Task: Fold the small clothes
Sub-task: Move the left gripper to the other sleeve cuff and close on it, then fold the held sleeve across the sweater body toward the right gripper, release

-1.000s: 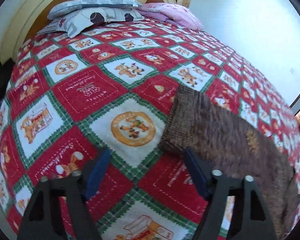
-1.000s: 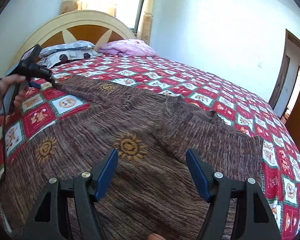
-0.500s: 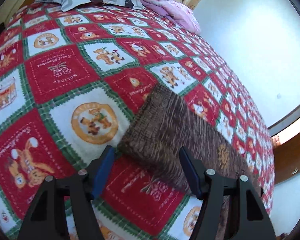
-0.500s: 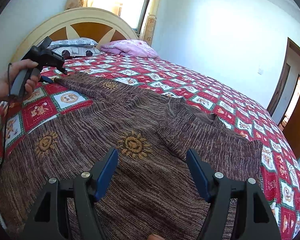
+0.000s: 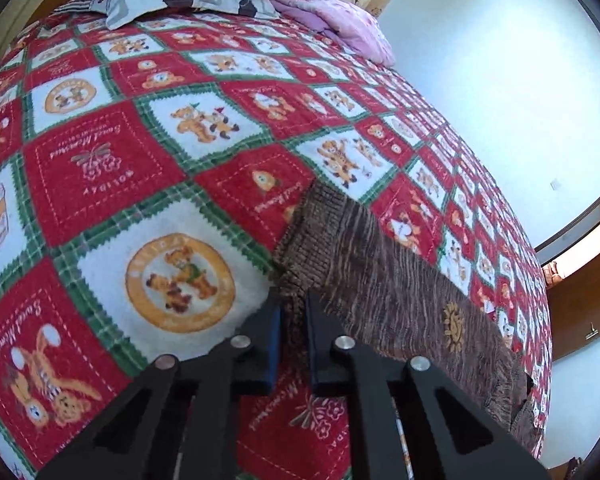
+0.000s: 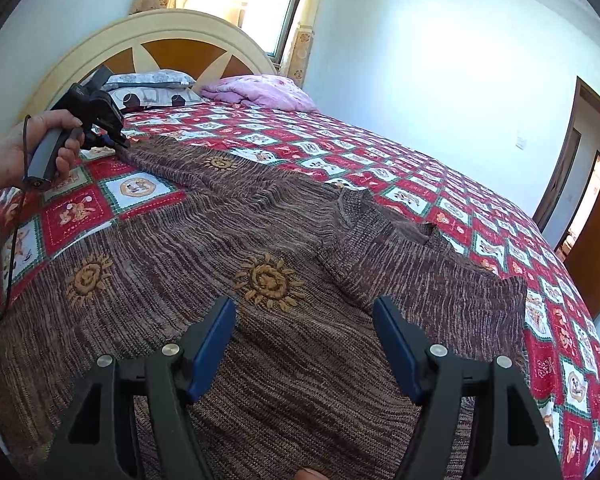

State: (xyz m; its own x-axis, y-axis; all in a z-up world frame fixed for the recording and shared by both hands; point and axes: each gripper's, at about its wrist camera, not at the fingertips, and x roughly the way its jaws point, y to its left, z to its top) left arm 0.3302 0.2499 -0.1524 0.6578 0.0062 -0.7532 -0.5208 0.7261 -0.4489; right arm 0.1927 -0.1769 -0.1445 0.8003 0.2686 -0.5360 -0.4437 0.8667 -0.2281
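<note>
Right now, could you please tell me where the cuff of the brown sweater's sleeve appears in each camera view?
Left wrist view: the cuff sits at centre, its near edge between the closing left gripper pads.
Right wrist view: the cuff lies far left, at the tip of the left gripper.
Shared landmark: the pink blanket by the headboard.

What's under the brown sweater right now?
The brown sweater lies spread on the red patchwork bedspread, which shows around its edges. Anything else beneath it is covered. The closing left gripper pinches its sleeve cuff.
</note>
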